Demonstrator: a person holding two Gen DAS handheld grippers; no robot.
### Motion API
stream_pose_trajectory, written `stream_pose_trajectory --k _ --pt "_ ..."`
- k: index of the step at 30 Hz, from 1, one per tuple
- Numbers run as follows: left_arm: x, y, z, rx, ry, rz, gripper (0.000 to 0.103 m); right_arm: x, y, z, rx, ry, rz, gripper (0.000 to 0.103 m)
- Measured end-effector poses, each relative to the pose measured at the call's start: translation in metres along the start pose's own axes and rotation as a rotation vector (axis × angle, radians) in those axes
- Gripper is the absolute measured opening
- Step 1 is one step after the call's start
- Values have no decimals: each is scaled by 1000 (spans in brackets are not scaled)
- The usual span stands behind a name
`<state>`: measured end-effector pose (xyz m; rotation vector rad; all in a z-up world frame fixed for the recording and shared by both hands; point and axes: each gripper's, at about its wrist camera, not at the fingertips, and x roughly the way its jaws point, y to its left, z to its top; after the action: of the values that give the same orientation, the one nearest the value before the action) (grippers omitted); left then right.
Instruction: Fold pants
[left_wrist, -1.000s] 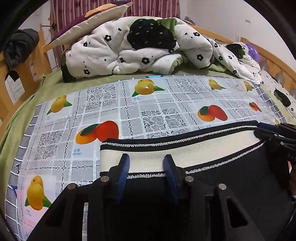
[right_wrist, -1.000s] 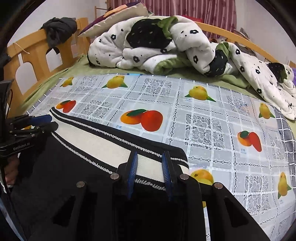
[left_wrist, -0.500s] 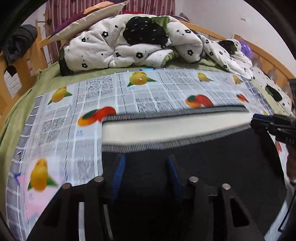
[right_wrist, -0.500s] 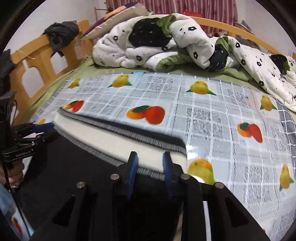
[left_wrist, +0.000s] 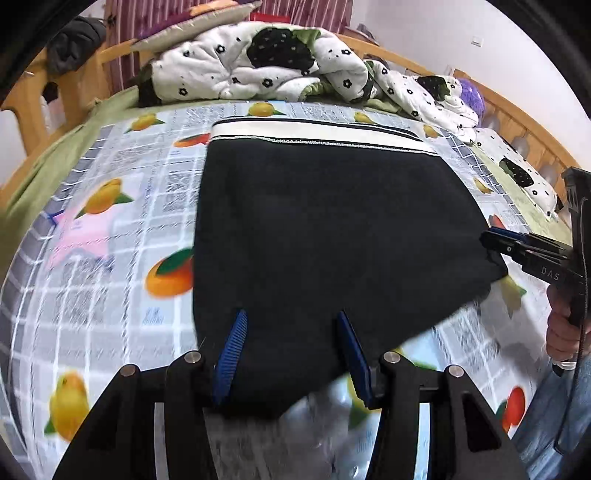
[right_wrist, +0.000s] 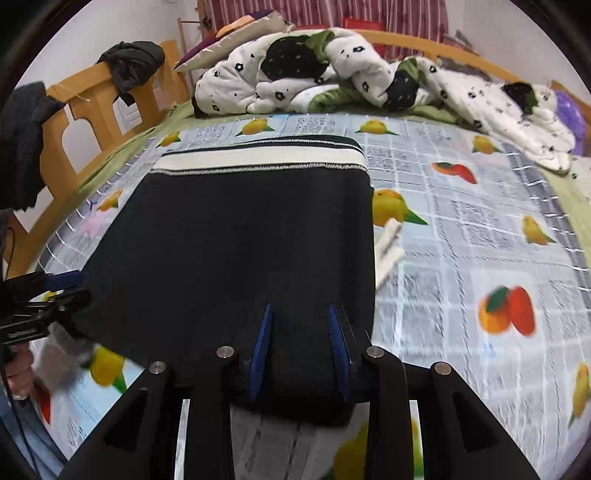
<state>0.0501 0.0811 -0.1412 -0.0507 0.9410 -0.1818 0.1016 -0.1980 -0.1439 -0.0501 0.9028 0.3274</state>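
Jaws of the left gripper (left_wrist: 291, 354) stand apart in the left wrist view, the near edge of the black pants (left_wrist: 332, 236) lying between them, seemingly ungripped; the white waistband lies far off on the fruit-print cloth (left_wrist: 110, 258) over the bed. Right wrist view: the right gripper (right_wrist: 299, 350) has its jaws narrower, astride the pants' near right edge, though grip is unclear

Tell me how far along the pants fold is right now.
Done: the pants lie as a flat dark rectangle on the fruit-print cloth, waistband at the far end. In hand: the left gripper and right gripper are both open at the near edge. Left: probably one more fold toward the waistband.
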Motion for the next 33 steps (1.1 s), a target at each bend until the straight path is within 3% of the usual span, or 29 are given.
stream_pose_trajectory --k 5,16,27,28,29,30,31,33 --pt "-7 -7 -11 49 -6 41 49 -3 0 -29 40 32 15 32" --pt "-27 8 -38 104 -57 94 49 -28 -4 -33 43 -9 19 32" --pt "-10 -8 -53 313 -56 275 50 -26 -8 -37 36 3 20 32" --pt "-7 -10 -49 310 -63 296 48 -26 -8 -37 36 2 21 32" --pt "-6 -12 -46 303 -71 307 28 -26 -8 -37 36 1 22 32" --pt "-6 -13 -40 282 -79 298 15 -26 -8 -37 36 -1 21 32" --pt "-11 -11 -35 231 -100 284 14 -26 -8 -37 34 -2 20 32" --pt "-30 5 -26 71 -177 172 11 -25 -8 -37 32 -1 18 32"
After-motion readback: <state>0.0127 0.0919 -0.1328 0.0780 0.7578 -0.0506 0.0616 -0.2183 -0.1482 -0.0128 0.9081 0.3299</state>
